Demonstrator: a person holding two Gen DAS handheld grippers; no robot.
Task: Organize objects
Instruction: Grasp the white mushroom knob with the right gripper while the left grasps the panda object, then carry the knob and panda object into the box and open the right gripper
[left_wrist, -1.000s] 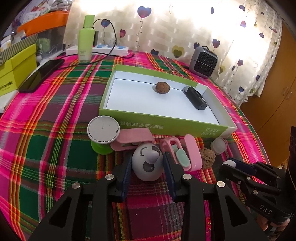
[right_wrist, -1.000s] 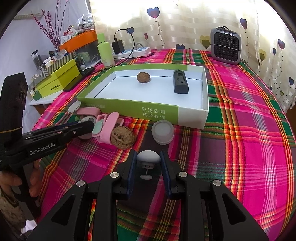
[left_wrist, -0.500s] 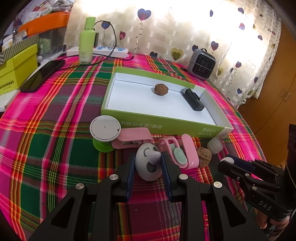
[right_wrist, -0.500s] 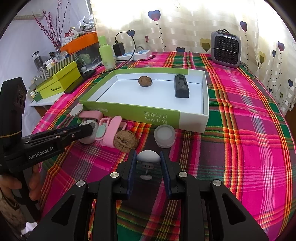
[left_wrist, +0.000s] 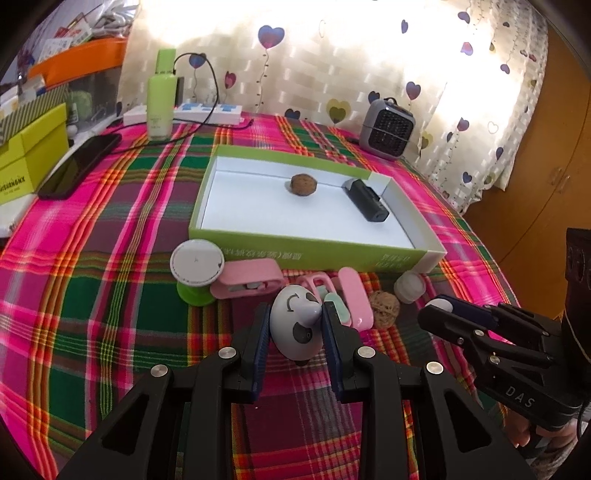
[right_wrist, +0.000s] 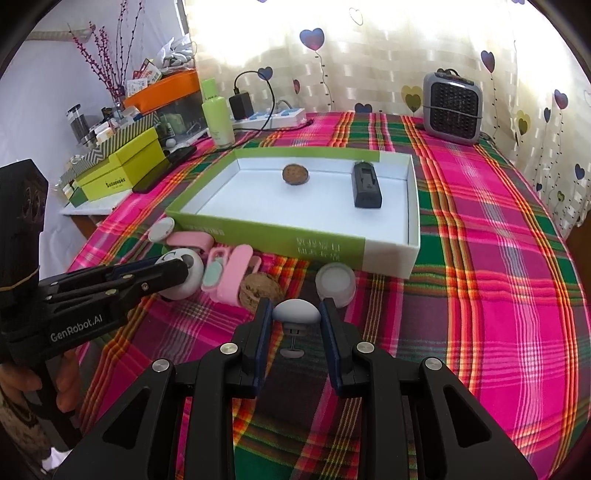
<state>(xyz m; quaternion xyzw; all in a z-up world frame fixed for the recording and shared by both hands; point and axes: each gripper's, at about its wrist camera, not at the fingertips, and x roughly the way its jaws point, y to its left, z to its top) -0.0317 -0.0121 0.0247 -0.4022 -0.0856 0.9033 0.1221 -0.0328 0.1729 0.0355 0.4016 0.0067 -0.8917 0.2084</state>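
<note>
My left gripper (left_wrist: 294, 325) is shut on a white egg-shaped toy (left_wrist: 295, 326) with a cartoon face, held just above the plaid cloth. My right gripper (right_wrist: 296, 314) is shut on a small grey mushroom-shaped knob (right_wrist: 296, 311). Ahead lies a green-and-white box tray (left_wrist: 255, 242) holding a walnut (left_wrist: 303, 185) and a black device (left_wrist: 365, 200). In front of the tray lie a pink case (left_wrist: 251, 282), an open pink case (left_wrist: 347, 301), a second walnut (left_wrist: 384, 313), a white jar lid (right_wrist: 335, 280) and a white disc on a green base (left_wrist: 197, 263).
A grey mini heater (right_wrist: 452, 107) stands at the back right. A green bottle (left_wrist: 161, 98), a power strip (left_wrist: 207, 110), a black phone (left_wrist: 79, 166) and yellow-green boxes (left_wrist: 31, 162) sit at the back left. The table edge drops off at right.
Both grippers have lifted slightly with their objects still held. The left one's egg toy has risen clear of the pink cases.
</note>
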